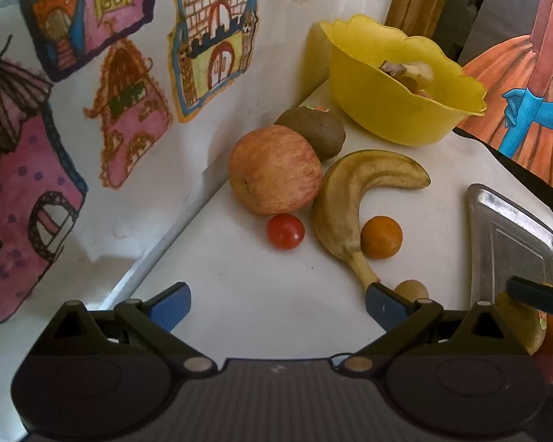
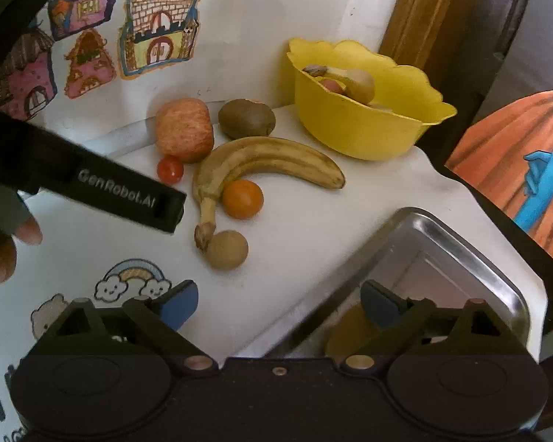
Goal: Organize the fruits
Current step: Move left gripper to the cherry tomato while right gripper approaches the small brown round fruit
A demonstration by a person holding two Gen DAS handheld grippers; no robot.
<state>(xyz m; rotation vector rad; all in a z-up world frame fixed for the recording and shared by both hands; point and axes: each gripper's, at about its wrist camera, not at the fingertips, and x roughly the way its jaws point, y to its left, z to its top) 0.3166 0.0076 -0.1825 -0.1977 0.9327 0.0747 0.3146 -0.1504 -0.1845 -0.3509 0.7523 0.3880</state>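
The white counter (image 2: 313, 243) carries everything, and a yellow bowl (image 2: 365, 136) with scalloped rim stands at its far end, holding a few fruit pieces. A steel tray (image 2: 461, 254) lies at the right edge; the right wrist view shows its shiny well, while the left wrist view catches only one side of it.

The left gripper (image 1: 278, 307) hangs low over bare counter with its blue-padded fingers (image 1: 171, 304) spread wide, empty; the right-hand pad sits just beside the banana's stem. The right gripper (image 2: 280, 304) is likewise released, gripping nothing, its right finger over the tray's near corner.

A spotted banana (image 2: 265, 164) curves in the middle of the loose fruit. Behind it sit a red-streaked apple (image 2: 184, 129) and a brown kiwi (image 2: 247, 118), close together against the wall. An orange tomato (image 2: 242, 199) nestles inside the banana's curve, a red cherry tomato (image 2: 170, 169) rests just in front of the apple, and a small tan round fruit (image 2: 226, 249) touches the banana's stem end. Only the right wrist view shows the rainbow sticker (image 2: 132, 281).
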